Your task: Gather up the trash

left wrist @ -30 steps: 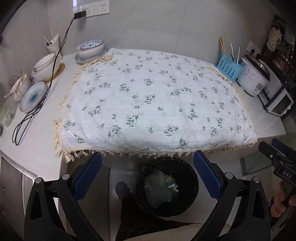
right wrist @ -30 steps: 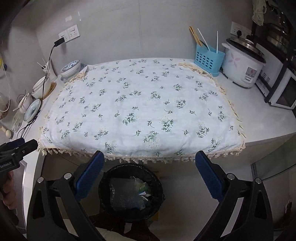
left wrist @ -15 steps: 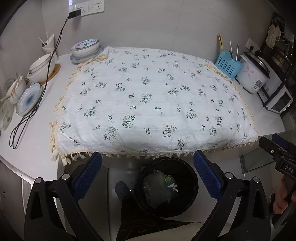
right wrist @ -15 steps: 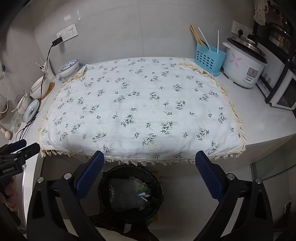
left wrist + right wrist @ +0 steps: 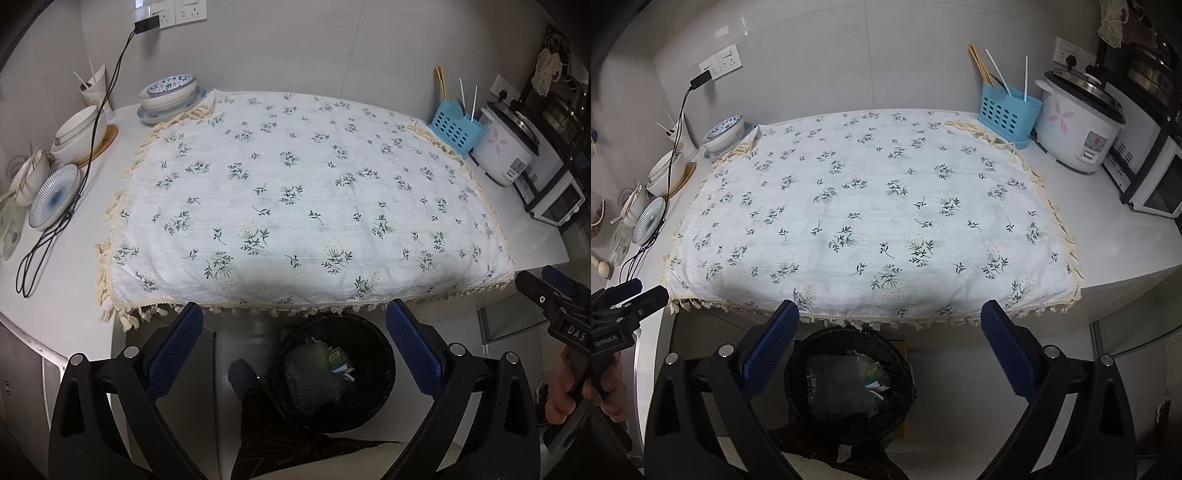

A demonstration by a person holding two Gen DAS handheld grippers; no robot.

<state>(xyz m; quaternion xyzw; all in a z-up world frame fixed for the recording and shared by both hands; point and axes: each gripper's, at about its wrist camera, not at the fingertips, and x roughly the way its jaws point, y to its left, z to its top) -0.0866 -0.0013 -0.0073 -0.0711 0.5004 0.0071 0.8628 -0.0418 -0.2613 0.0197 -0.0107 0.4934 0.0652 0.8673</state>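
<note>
With both held wide apart and empty, my left gripper and right gripper hang over the black trash bin on the floor, just below the counter's front edge. Trash in the bin: crumpled clear plastic wrap and a small green-and-white carton; the rest of its contents are too dark to make out. Part of the bin's rim is cut off by the floral tablecloth fringe. At the counter's back right corner, a blue utensil basket holds chopsticks and straws beside a rice cooker. Stacked bowls sit at the back left.
</note>
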